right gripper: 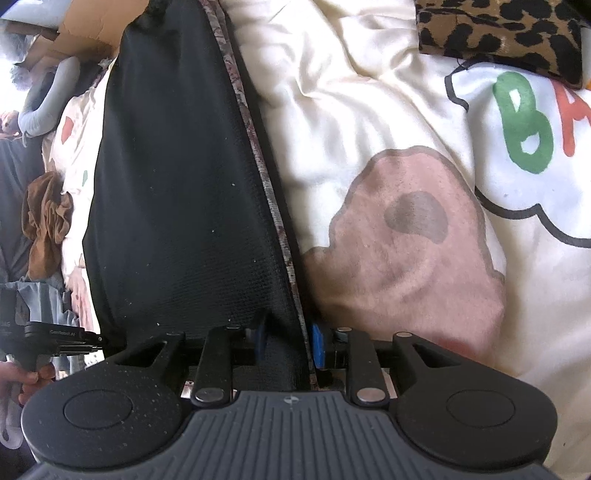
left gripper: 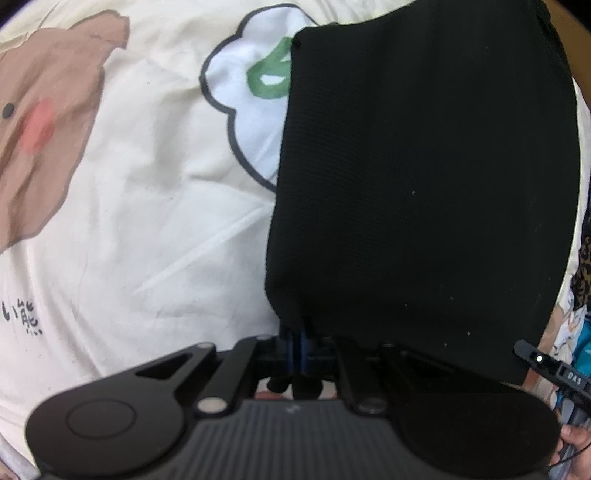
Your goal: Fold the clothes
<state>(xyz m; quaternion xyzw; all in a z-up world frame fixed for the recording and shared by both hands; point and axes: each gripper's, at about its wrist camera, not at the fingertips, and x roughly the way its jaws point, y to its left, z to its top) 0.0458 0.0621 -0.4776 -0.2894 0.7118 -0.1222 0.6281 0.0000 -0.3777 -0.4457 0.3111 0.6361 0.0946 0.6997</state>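
A black knitted garment (left gripper: 424, 177) hangs stretched over a cream bedspread (left gripper: 155, 206) printed with cartoon bears. My left gripper (left gripper: 297, 343) is shut on its near left corner, the blue pads pinched together on the cloth. In the right wrist view the same black garment (right gripper: 173, 192) shows a patterned lining along its right edge. My right gripper (right gripper: 290, 343) is shut on that lower edge, with cloth between the blue pads (right gripper: 317, 345). The other gripper (right gripper: 55, 338) and a hand (right gripper: 22, 380) show at the far left there.
A leopard-print cloth (right gripper: 498, 33) lies at the top right on the bedspread (right gripper: 369, 92). A brown crumpled garment (right gripper: 46, 221) and more clothes sit at the left edge. A cardboard box (right gripper: 74, 37) stands beyond the bed.
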